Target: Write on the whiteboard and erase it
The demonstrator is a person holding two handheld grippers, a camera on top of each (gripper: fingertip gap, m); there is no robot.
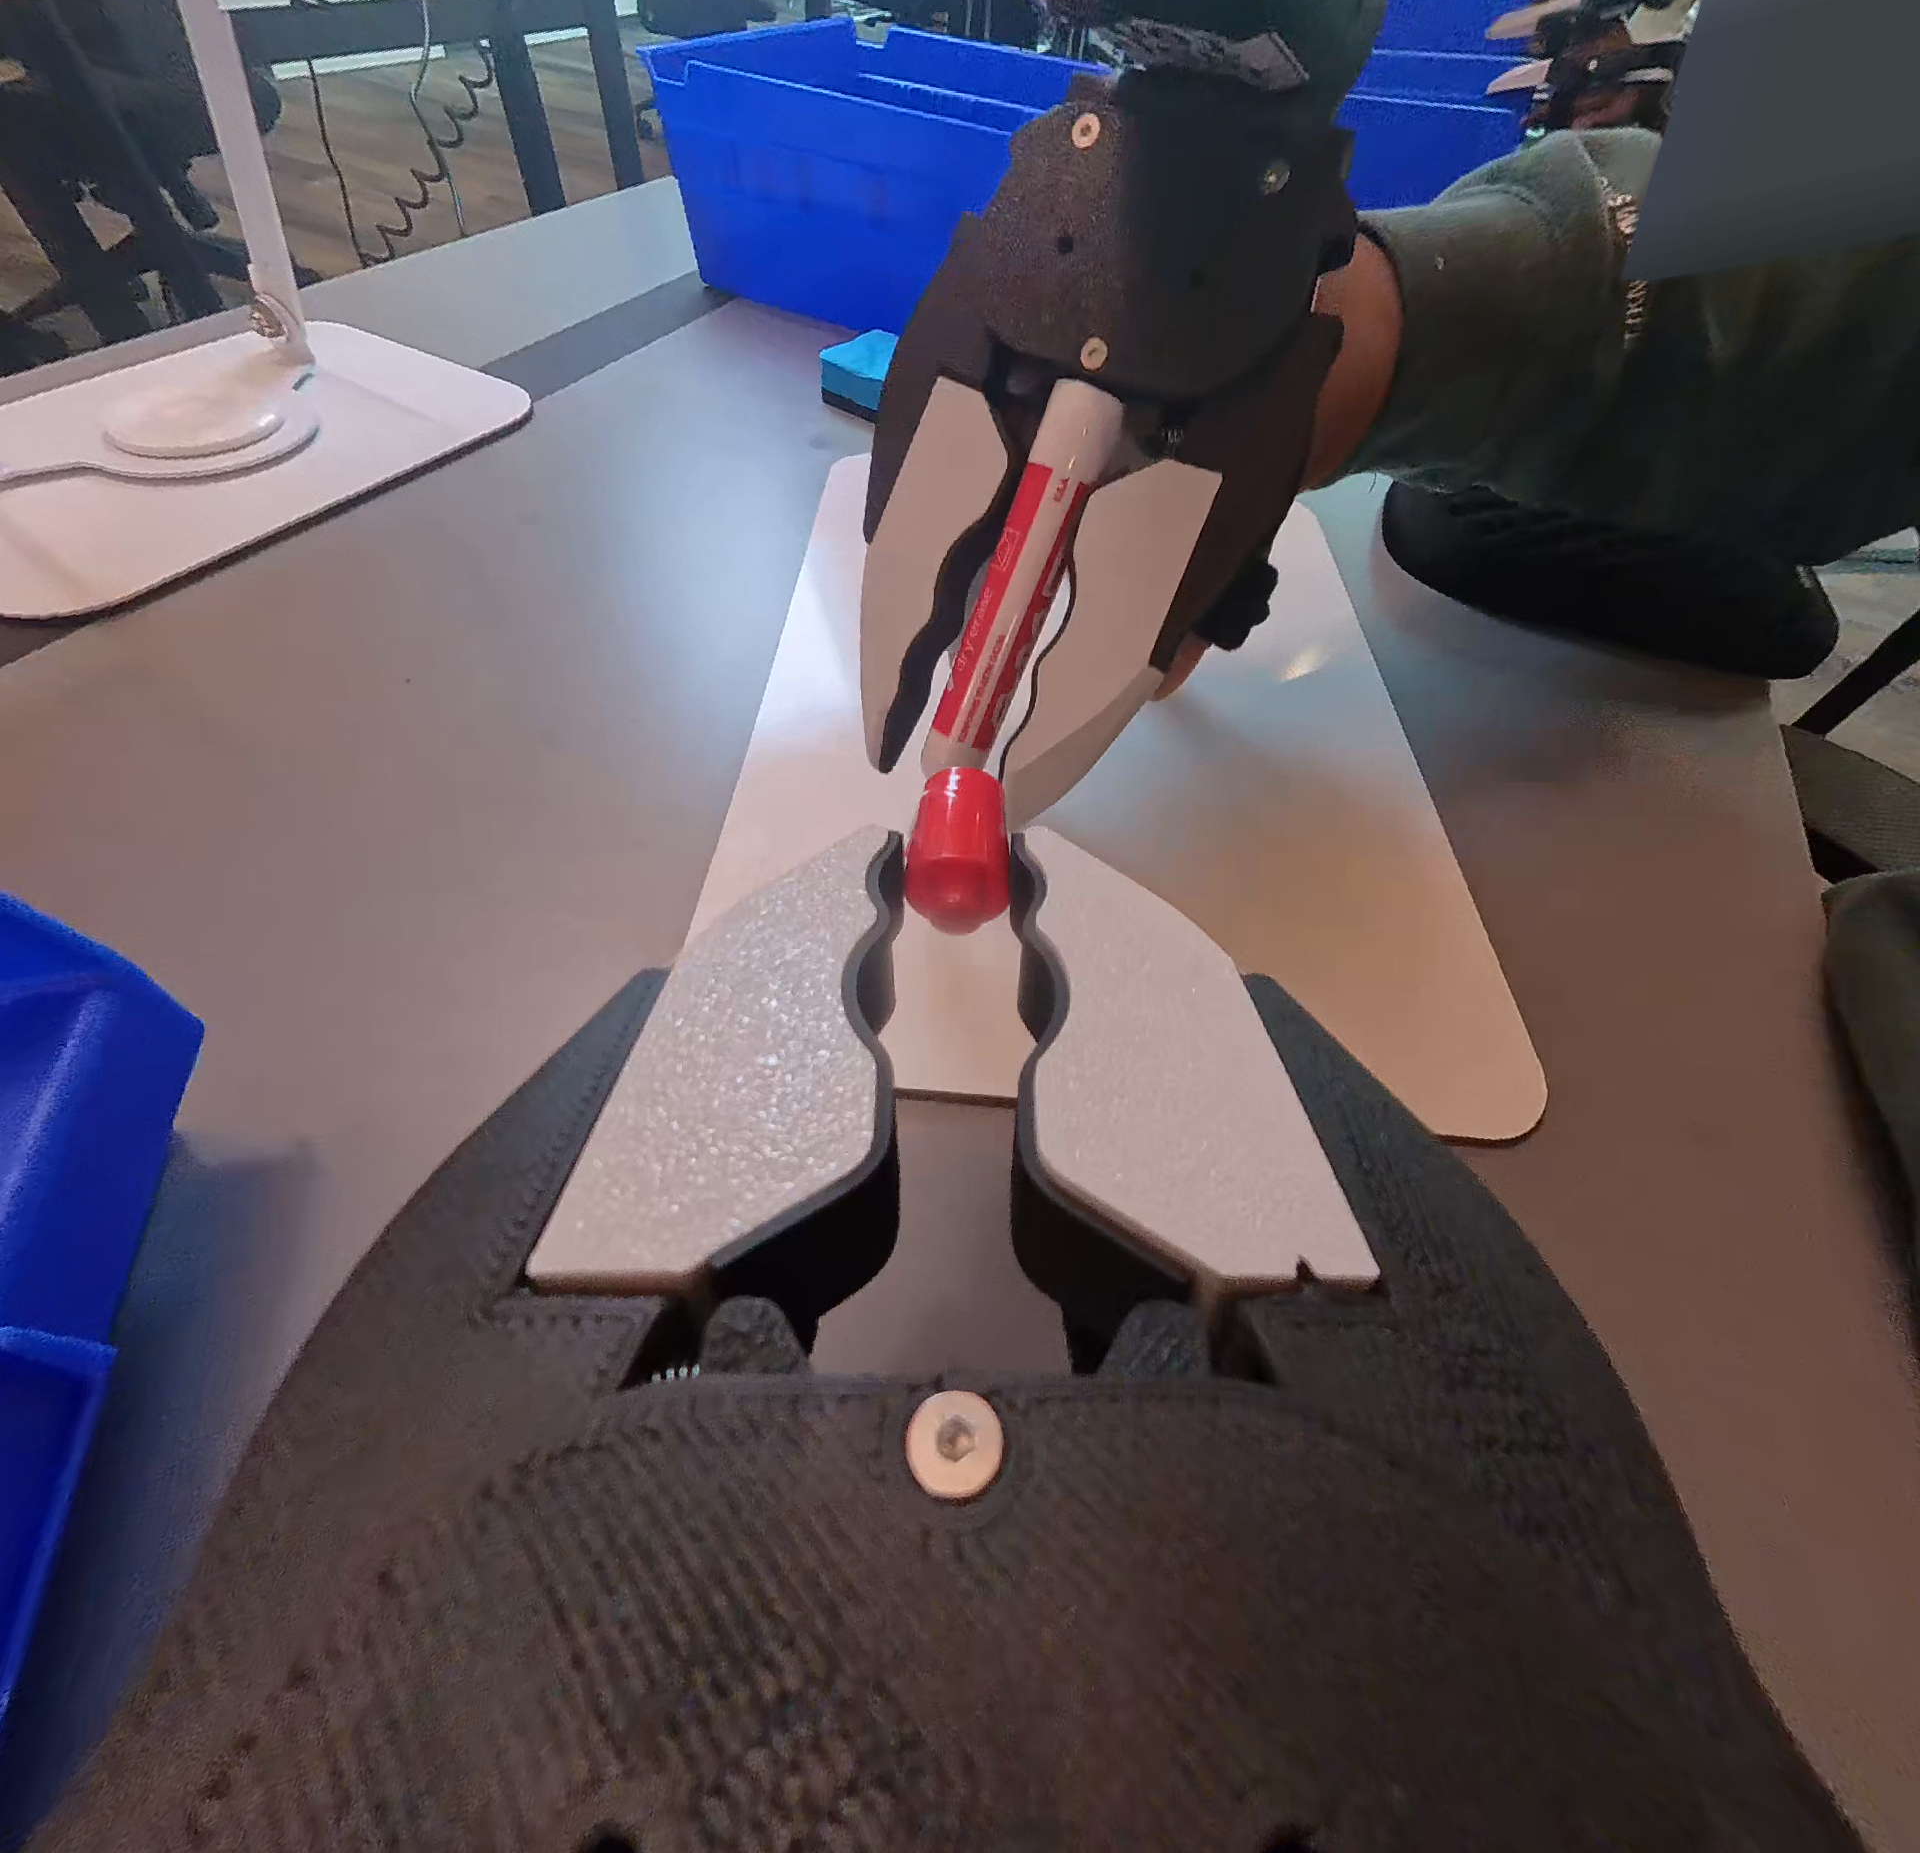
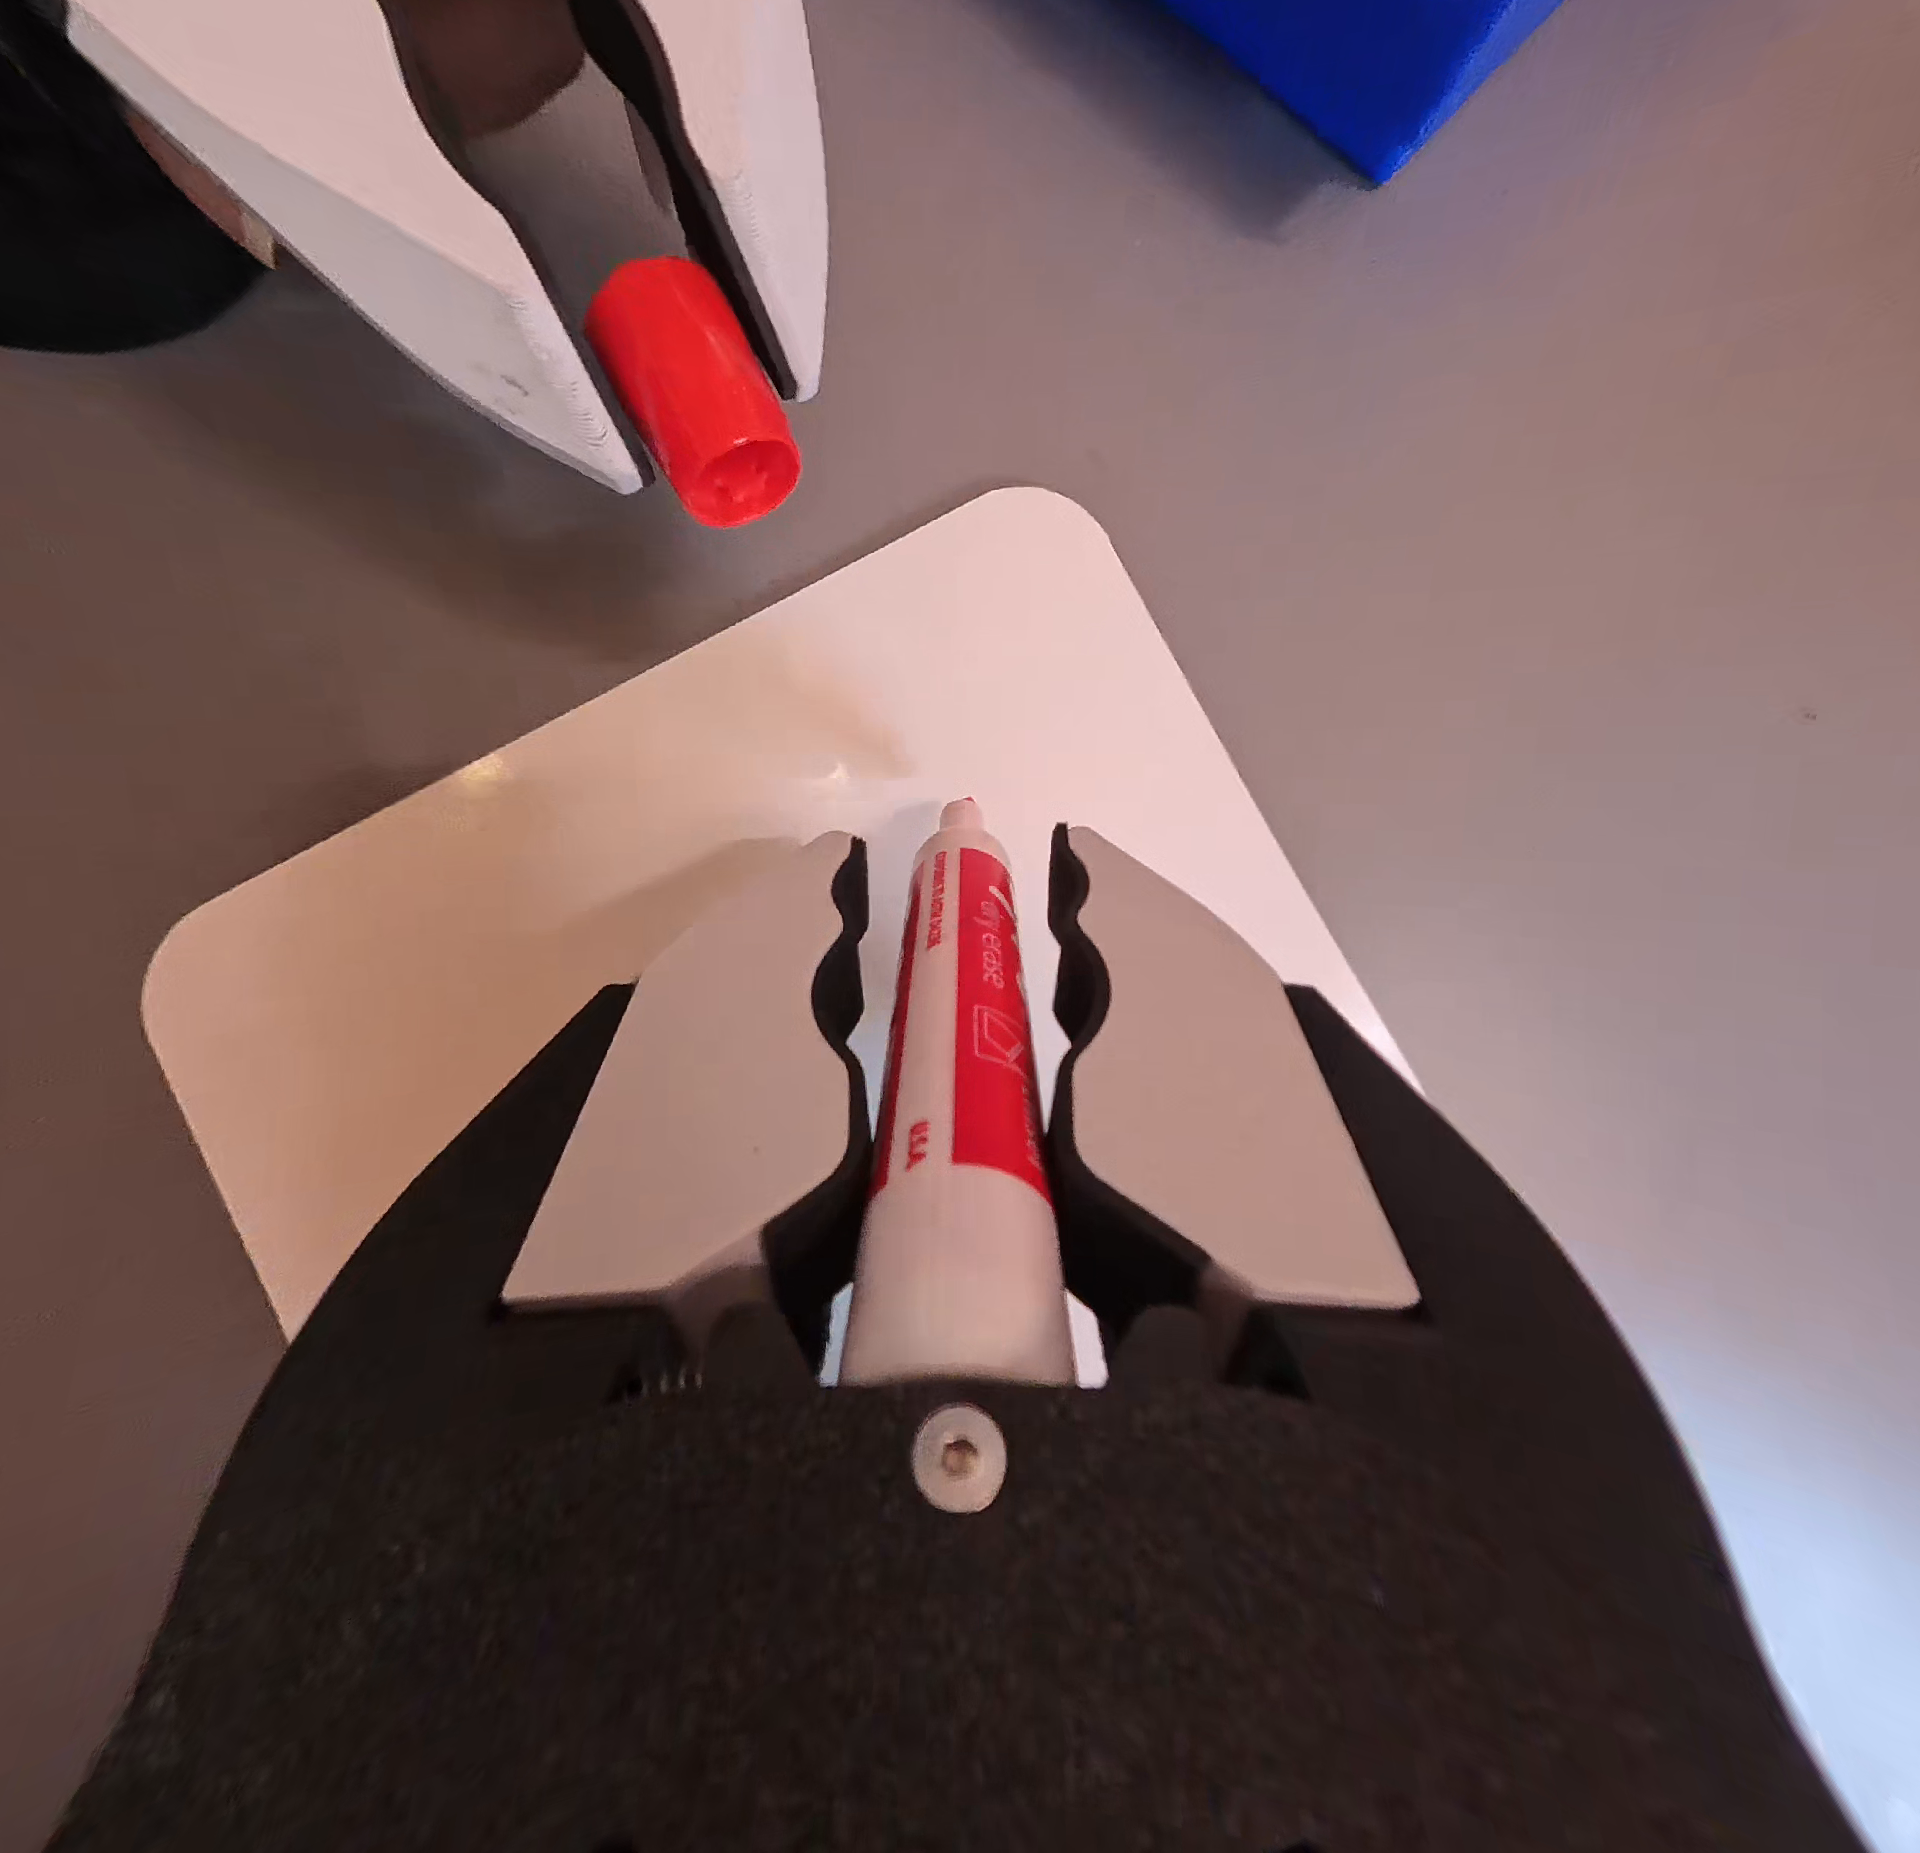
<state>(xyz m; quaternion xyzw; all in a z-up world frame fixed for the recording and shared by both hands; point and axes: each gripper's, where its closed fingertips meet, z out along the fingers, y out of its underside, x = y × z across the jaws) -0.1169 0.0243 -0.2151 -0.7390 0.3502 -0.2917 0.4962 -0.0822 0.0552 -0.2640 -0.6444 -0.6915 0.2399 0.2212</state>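
A white-and-red dry-erase marker (image 2: 966, 1076) is clamped in my right gripper (image 2: 956, 837), its bare tip pointing down at the white whiteboard (image 2: 727, 743). I cannot tell if the tip touches the board. The marker's red cap (image 2: 696, 401) is off and pinched between the fingertips of my left gripper (image 2: 717, 432), over the grey table just beyond the board's corner. In the left wrist view my left gripper (image 1: 951, 847) holds the cap (image 1: 951, 868) right in front of the marker (image 1: 997, 608) and the right gripper (image 1: 956, 764). The board (image 1: 1247, 920) shows no writing.
A blue-and-black eraser (image 1: 857, 375) lies on the grey table beyond the board. Blue bins (image 1: 831, 172) stand behind it, and another blue bin (image 1: 62, 1128) is at the near left. A white lamp base (image 1: 208, 453) sits far left. A person's green sleeve (image 1: 1558, 349) reaches in from the right.
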